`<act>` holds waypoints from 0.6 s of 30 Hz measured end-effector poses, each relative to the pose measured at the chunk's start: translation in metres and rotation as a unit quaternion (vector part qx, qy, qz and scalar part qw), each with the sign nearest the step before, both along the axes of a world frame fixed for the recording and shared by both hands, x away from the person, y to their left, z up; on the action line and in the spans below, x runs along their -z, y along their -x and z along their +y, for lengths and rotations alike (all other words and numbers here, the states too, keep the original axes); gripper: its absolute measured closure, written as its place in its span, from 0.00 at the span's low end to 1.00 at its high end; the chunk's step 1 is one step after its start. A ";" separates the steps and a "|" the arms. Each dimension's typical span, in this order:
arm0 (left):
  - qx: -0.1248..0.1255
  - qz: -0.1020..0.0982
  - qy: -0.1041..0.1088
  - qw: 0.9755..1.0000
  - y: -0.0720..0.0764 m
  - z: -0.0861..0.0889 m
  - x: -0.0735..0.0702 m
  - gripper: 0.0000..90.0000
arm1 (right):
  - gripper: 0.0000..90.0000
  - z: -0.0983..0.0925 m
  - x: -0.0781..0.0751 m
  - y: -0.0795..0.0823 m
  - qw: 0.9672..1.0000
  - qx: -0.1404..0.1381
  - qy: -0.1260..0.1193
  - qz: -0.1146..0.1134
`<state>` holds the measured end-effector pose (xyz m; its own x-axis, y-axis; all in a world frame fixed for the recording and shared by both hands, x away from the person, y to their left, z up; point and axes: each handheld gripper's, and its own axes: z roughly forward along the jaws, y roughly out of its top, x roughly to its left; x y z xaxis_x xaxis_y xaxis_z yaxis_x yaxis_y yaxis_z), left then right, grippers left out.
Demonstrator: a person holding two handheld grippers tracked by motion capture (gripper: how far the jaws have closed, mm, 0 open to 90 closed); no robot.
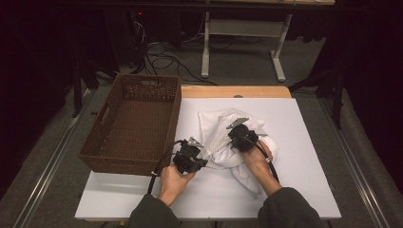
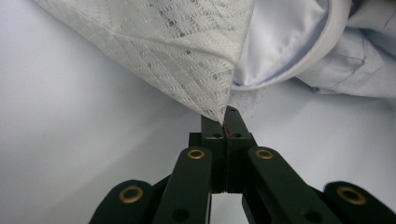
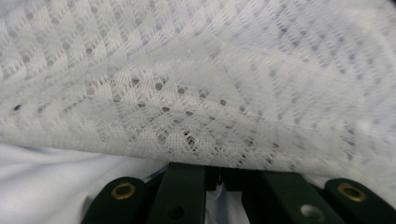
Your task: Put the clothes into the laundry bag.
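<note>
A white mesh bag (image 1: 215,138) lies crumpled in the middle of the white table (image 1: 309,142) with a pale white-blue garment (image 1: 247,175) bunched in and under it. My left gripper (image 1: 203,162) sits at the bag's near-left side. In the left gripper view that gripper (image 2: 225,122) is shut on a pointed corner of the mesh (image 2: 187,51), with the garment (image 2: 289,46) behind. My right gripper (image 1: 235,132) rests on top of the pile. In the right gripper view its jaws (image 3: 219,170) stand together under a fold of mesh (image 3: 196,84) that hides their tips.
An empty brown wicker basket (image 1: 128,164) stands at the table's left side, close to my left hand. A wooden strip (image 1: 233,91) runs along the table's far edge. Beyond it are floor cables (image 1: 161,59) and a white desk frame (image 1: 205,52).
</note>
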<state>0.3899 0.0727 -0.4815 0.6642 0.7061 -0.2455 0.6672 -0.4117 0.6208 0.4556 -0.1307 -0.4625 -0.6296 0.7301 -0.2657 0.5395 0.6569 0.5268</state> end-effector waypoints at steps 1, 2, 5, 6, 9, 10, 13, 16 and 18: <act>-0.002 0.003 0.002 1.000 -0.001 0.001 0.002 1.00 | 0.89 0.002 0.001 0.002 1.000 -0.007 0.002 0.004; -0.005 0.005 0.006 1.000 -0.002 0.001 0.003 1.00 | 0.83 0.003 0.001 0.005 1.000 -0.019 0.001 0.007; -0.004 0.004 0.008 1.000 -0.002 0.000 0.003 0.99 | 0.68 0.001 -0.004 0.017 0.999 -0.038 -0.023 0.020; -0.004 0.005 0.008 1.000 -0.002 0.000 0.002 0.99 | 0.64 0.000 -0.006 0.023 0.999 -0.039 -0.023 0.021; -0.006 0.002 0.007 1.000 -0.002 0.001 0.003 0.99 | 0.56 -0.006 -0.017 0.041 0.998 -0.052 -0.029 0.015; -0.008 0.001 0.009 1.000 -0.002 0.000 0.003 0.99 | 0.54 -0.007 -0.021 0.046 0.998 -0.055 -0.033 0.014; -0.009 0.000 0.002 1.000 -0.002 -0.001 0.003 0.99 | 0.53 -0.009 -0.031 0.063 0.996 -0.075 -0.042 -0.003; -0.009 0.002 0.004 1.000 -0.003 -0.001 0.003 0.99 | 0.51 -0.007 -0.033 0.077 0.994 -0.096 -0.057 -0.008; -0.007 0.003 0.004 1.000 -0.002 -0.002 0.002 0.99 | 0.47 -0.002 -0.029 0.082 0.991 -0.116 -0.059 0.009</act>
